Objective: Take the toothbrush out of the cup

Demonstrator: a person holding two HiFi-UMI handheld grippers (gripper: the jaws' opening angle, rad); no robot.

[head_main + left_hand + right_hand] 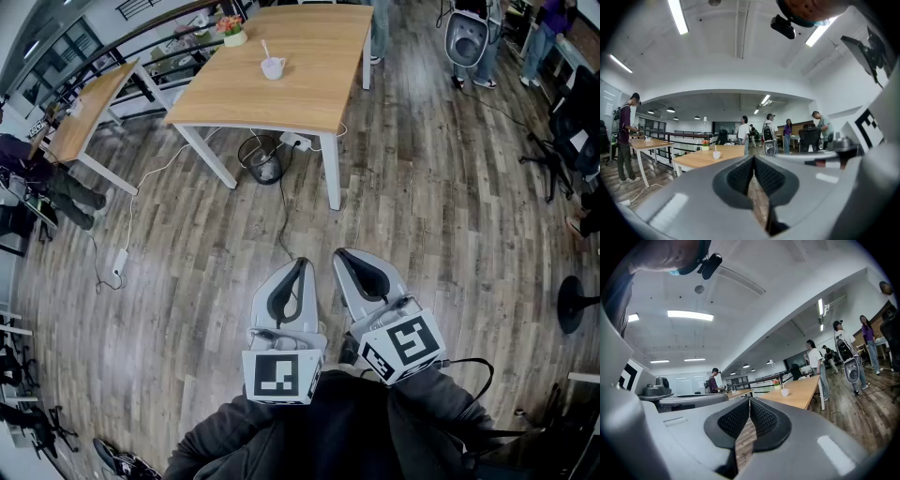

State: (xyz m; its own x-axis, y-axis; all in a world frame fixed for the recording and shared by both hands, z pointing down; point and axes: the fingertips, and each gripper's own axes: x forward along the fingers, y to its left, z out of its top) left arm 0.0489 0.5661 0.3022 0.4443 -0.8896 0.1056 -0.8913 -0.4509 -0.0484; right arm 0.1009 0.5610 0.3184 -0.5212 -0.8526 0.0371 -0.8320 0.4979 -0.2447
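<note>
A white cup (273,68) stands on the far light-wood table (309,84), with the toothbrush (265,49) leaning out of it. The left gripper view shows the cup (716,154) small and distant, and so does the right gripper view, cup (785,392). My left gripper (302,262) and right gripper (340,254) are held side by side over the wooden floor, far short of the table. Both are shut with nothing between the jaws. The pads meet at the tips of the left gripper (754,157) and the right gripper (749,399).
A flower pot (233,34) sits at the table's far left corner. A black waste bin (265,159) and a power strip (294,142) lie under the table's near edge. A second table (89,108) stands to the left. People (744,133) and office chairs (568,131) stand around the room.
</note>
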